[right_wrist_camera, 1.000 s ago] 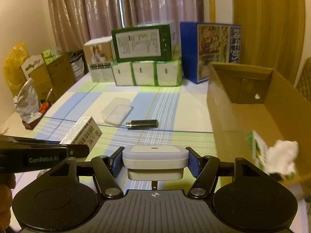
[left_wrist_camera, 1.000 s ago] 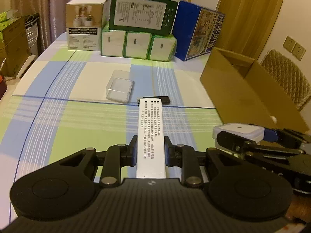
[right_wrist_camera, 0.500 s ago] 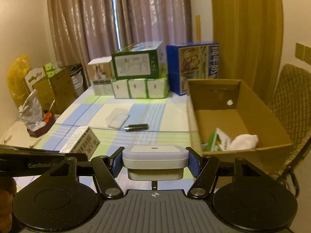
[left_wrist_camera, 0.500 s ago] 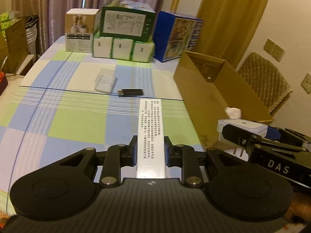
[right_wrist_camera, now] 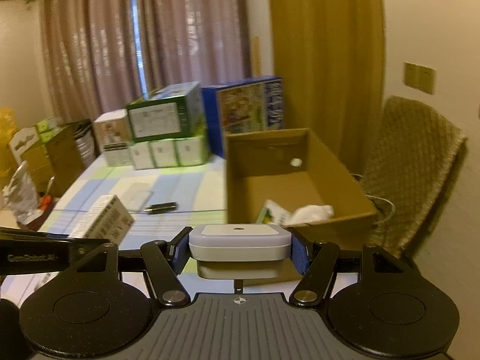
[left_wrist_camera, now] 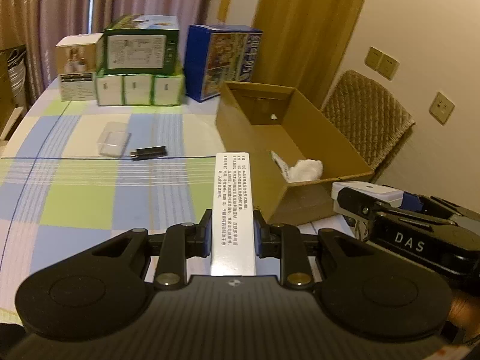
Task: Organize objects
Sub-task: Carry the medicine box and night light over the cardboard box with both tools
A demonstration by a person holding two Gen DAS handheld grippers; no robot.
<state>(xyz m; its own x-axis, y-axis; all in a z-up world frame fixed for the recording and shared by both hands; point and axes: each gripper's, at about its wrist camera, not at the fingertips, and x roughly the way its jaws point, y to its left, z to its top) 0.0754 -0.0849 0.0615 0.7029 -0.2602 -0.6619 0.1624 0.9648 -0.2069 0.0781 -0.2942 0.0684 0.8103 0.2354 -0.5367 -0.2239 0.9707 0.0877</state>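
Note:
My left gripper (left_wrist_camera: 232,235) is shut on a long white carton (left_wrist_camera: 234,198) with printed text, held above the checked tablecloth and pointing at the near left corner of the open cardboard box (left_wrist_camera: 249,138). My right gripper (right_wrist_camera: 240,250) is shut on a white plug adapter (right_wrist_camera: 240,240), held in front of the cardboard box (right_wrist_camera: 237,186). The adapter (left_wrist_camera: 367,192) and the right gripper also show at the right of the left wrist view. Inside the box lie a green-printed packet (right_wrist_camera: 274,214) and a white crumpled thing (right_wrist_camera: 313,211).
On the tablecloth (left_wrist_camera: 90,192) lie a clear plastic case (left_wrist_camera: 114,139) and a black USB stick (left_wrist_camera: 148,153). Stacked cartons (left_wrist_camera: 139,66) and a blue box (left_wrist_camera: 223,60) stand at the table's far end. A woven chair (left_wrist_camera: 369,120) stands right of the cardboard box.
Both grippers have risen and pulled back from the table with their loads, turning rightward. The inside of the cardboard box has come into view.

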